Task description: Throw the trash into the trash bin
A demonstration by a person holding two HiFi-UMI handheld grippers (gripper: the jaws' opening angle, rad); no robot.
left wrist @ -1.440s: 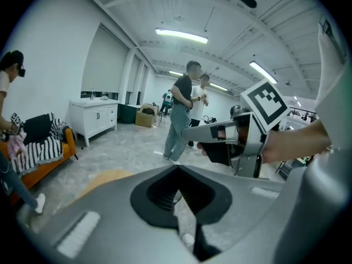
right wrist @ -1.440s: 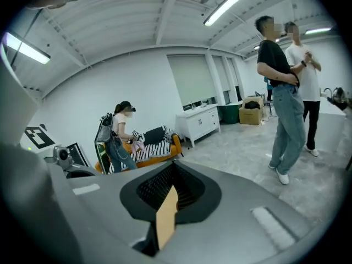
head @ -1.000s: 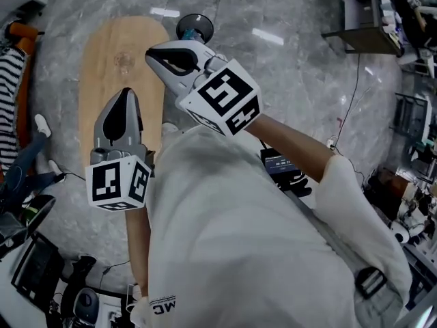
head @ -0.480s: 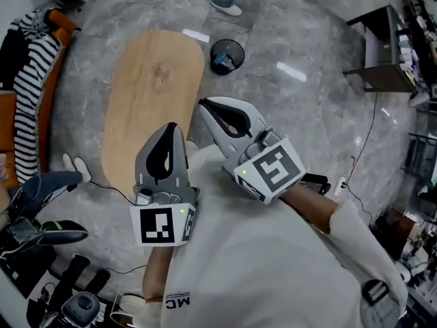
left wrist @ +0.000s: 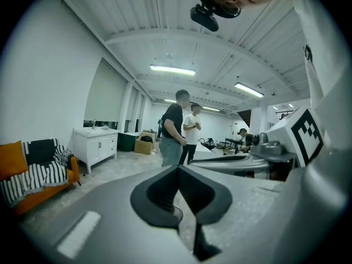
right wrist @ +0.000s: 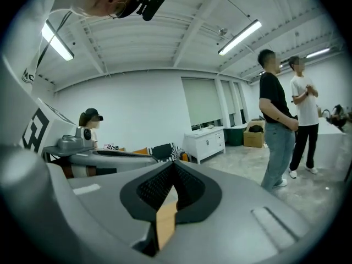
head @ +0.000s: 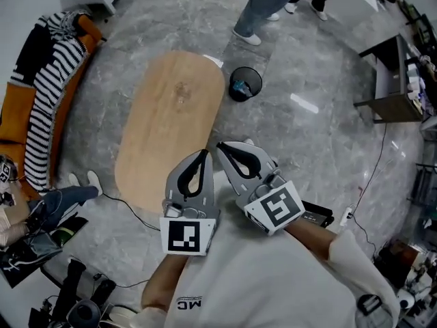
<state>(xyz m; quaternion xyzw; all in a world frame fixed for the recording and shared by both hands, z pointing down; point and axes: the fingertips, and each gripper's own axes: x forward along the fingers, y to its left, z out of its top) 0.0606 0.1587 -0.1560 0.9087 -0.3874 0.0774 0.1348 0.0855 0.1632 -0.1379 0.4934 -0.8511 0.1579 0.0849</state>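
Both drawn closer together; left hand-held gripper [head: 203,154] and right hand-held gripper [head: 222,146] closed, empty.

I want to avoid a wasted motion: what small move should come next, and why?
Probably look around for more trash. The left claw and right claw are shut on nothing, the trash bin holds a blue item, and no trash shows on the table.

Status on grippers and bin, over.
Left gripper shut, empty. Right gripper shut, empty. Trash bin on floor past table, something bluish inside. Person stands beyond it.
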